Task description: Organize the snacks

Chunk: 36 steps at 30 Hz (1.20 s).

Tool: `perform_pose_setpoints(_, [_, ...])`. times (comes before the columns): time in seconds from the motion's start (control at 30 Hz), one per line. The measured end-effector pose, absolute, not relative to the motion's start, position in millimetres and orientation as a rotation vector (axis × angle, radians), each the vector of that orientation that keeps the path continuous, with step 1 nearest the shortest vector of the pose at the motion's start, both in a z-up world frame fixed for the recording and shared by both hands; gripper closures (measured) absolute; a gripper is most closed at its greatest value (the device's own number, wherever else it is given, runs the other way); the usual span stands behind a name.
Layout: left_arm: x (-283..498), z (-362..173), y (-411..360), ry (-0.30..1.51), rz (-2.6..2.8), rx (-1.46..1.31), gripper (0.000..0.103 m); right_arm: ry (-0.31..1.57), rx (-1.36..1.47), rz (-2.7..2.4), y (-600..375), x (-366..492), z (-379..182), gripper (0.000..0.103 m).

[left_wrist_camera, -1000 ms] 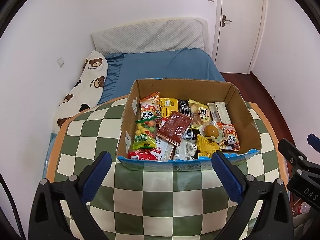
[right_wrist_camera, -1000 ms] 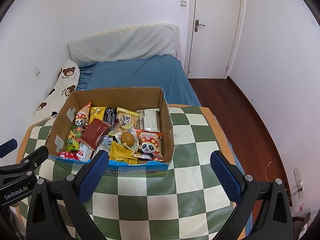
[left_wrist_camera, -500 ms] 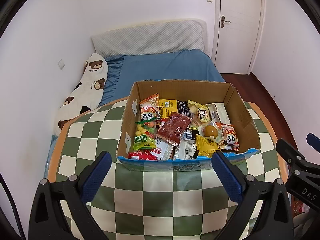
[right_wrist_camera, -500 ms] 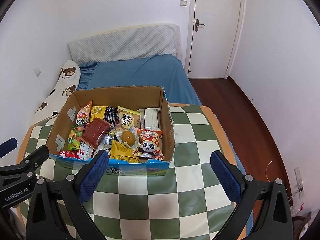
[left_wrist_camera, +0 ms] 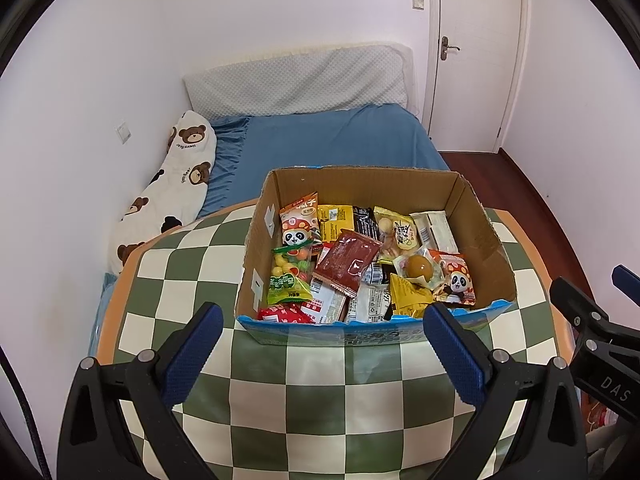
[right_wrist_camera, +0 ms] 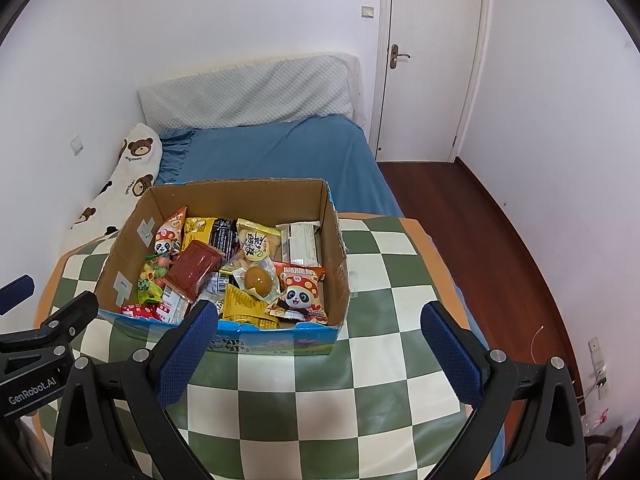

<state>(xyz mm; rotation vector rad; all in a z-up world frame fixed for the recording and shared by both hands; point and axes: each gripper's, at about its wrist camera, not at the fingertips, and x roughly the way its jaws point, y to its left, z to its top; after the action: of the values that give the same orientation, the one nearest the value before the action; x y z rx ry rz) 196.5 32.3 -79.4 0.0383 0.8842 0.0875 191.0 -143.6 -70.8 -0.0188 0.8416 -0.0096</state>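
Snacks (left_wrist_camera: 360,268) sit piled in the cardboard box (left_wrist_camera: 484,236) on the worktop (left_wrist_camera: 280,392), dead ahead at 12 o'clock of the left gripper (left_wrist_camera: 322,354). Right gripper (right_wrist_camera: 320,350) sees them around 11. Both sets of fingers are spread wide and holding nothing.

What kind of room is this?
Most likely a bedroom. There is a bed with a blue sheet, a long teddy-bear pillow beside the wall, and a white door. A box of snacks sits on a checked table.
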Motion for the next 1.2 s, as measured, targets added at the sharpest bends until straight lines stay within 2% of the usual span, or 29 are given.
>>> perform_pose_setpoints(1.2, [195,-69,28,0.866,0.080,0.035,0.000,0.815,-0.015,-0.009,-147,186,-61,0.000])
